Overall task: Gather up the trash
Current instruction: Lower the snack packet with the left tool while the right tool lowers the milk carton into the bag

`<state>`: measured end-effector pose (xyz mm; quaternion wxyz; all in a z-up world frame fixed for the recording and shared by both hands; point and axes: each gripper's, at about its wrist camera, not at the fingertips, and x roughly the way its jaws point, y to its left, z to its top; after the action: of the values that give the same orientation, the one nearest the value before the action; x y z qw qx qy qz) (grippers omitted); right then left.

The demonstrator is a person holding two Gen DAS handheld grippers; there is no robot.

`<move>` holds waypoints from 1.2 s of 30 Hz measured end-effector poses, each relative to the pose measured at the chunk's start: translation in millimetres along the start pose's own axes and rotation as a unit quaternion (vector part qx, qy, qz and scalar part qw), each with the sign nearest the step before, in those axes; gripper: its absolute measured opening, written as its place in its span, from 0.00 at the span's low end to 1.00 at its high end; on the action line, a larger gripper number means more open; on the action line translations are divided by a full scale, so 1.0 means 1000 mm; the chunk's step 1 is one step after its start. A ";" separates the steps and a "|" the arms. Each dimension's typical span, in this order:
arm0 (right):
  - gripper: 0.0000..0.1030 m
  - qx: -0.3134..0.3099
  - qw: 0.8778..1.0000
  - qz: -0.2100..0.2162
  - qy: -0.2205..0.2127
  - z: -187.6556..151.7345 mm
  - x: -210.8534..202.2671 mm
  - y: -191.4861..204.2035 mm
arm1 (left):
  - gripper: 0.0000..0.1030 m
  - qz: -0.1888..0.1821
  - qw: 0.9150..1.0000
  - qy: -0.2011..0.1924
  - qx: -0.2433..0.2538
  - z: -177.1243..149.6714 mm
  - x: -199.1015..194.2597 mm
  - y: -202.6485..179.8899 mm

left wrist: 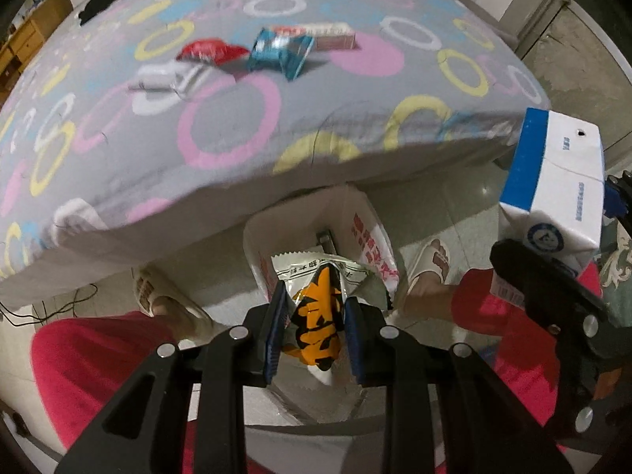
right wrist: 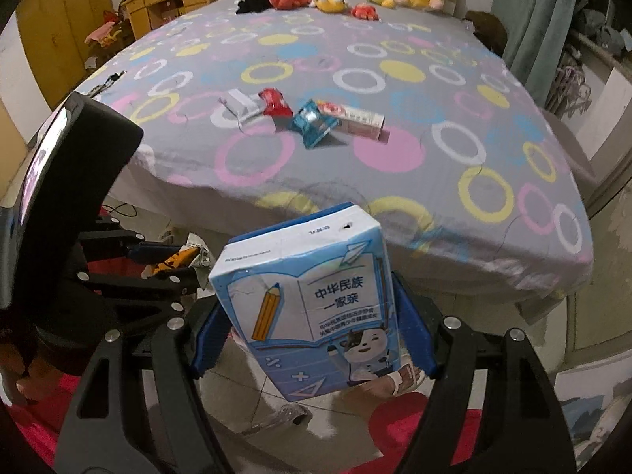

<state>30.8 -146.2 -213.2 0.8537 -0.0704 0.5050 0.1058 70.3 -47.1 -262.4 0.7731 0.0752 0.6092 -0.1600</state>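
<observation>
My left gripper (left wrist: 316, 324) is shut on an orange-and-black snack wrapper (left wrist: 318, 324) and holds it over a white paper bag (left wrist: 367, 233) on the floor by the bed. My right gripper (right wrist: 312, 335) is shut on a blue-and-white milk carton (right wrist: 312, 308), also seen at the right of the left wrist view (left wrist: 553, 189). On the bed lie a red wrapper (right wrist: 274, 104), a blue wrapper (right wrist: 314, 122), a pink-and-white box (right wrist: 359, 118) and a white wrapper (right wrist: 237, 108). The left gripper with its wrapper shows in the right wrist view (right wrist: 173, 260).
The grey bed sheet (right wrist: 395, 166) with coloured rings fills the view ahead. Plush toys (right wrist: 331, 0) line its far end. Wooden cabinets (right wrist: 63, 19) stand at the left. The person's sandalled feet (left wrist: 430, 260) and red trousers flank the bag.
</observation>
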 end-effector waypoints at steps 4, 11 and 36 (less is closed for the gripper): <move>0.70 0.008 1.000 0.001 0.013 -0.004 0.021 -0.002 | 0.26 0.005 1.000 0.014 -0.009 0.003 0.021 0.002; 0.70 0.028 0.999 0.012 0.040 -0.008 0.059 -0.011 | 0.27 0.006 0.999 0.036 -0.003 0.008 0.049 0.004; 0.71 0.087 0.987 0.025 0.130 -0.026 0.172 -0.038 | 0.27 0.004 0.992 0.113 0.053 0.006 0.150 0.009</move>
<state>98.7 -170.5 -376.3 0.7810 0.0041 0.6203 0.0730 110.1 -64.5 -406.8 0.6949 0.1361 0.6830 -0.1794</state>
